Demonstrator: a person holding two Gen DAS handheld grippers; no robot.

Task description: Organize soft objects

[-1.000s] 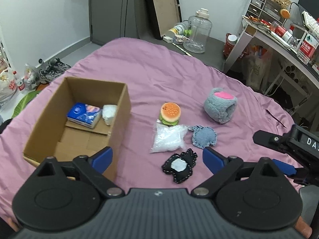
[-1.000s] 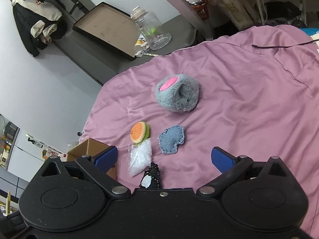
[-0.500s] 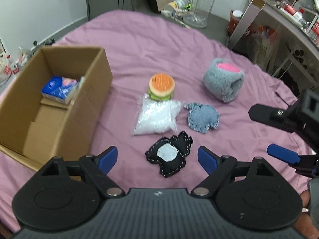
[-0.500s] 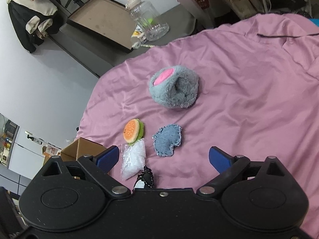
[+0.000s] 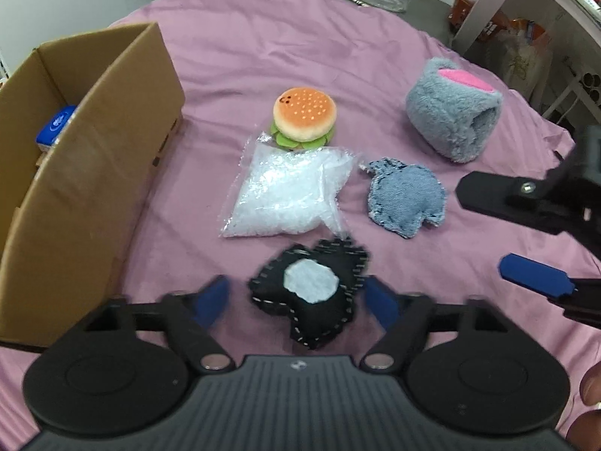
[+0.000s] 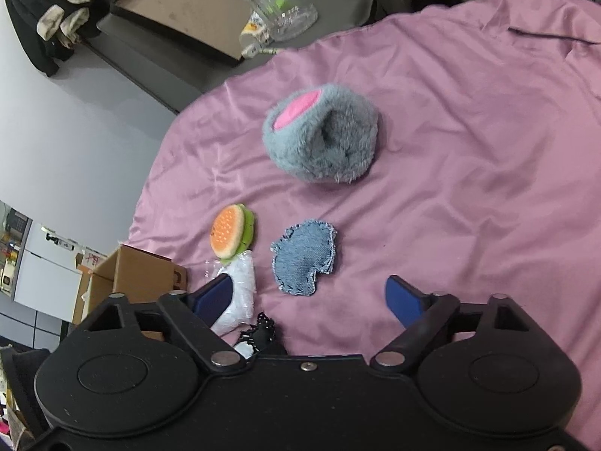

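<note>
- Two grippers are in play: your left gripper (image 5: 295, 297) stands with its jaws spread and nothing between the pads touching, and your right gripper (image 6: 310, 298) is likewise released and empty.
- Directly ahead of the left gripper, between its blue fingertips (image 5: 212, 298), lies the black felt pouch with a white patch (image 5: 310, 287) on the purple bedsheet (image 5: 263, 49). Neither pad appears to contact it yet; judge this as the pre-grasp position.
- Its long axis runs diagonally, from near right to far left across the jaw gap, so the pads would close across its narrower span.
- Your left gripper is the nearer tool; the right gripper sits off to the right, closer to the denim pouch (image 6: 304, 261).
- Beyond the black pouch, note the clear bag of white filling (image 5: 287, 195), just touching the burger plush (image 5: 304, 118), and the grey fluffy plush with a pink patch (image 5: 452, 116) farther right.
- To the left stands the cardboard box (image 5: 94, 158), the likely destination, holding a blue tissue pack (image 5: 56, 126).
- Most of the box interior is hidden behind its near wall. In the right wrist view, the black pouch is largely cut off by the gripper body.
</note>
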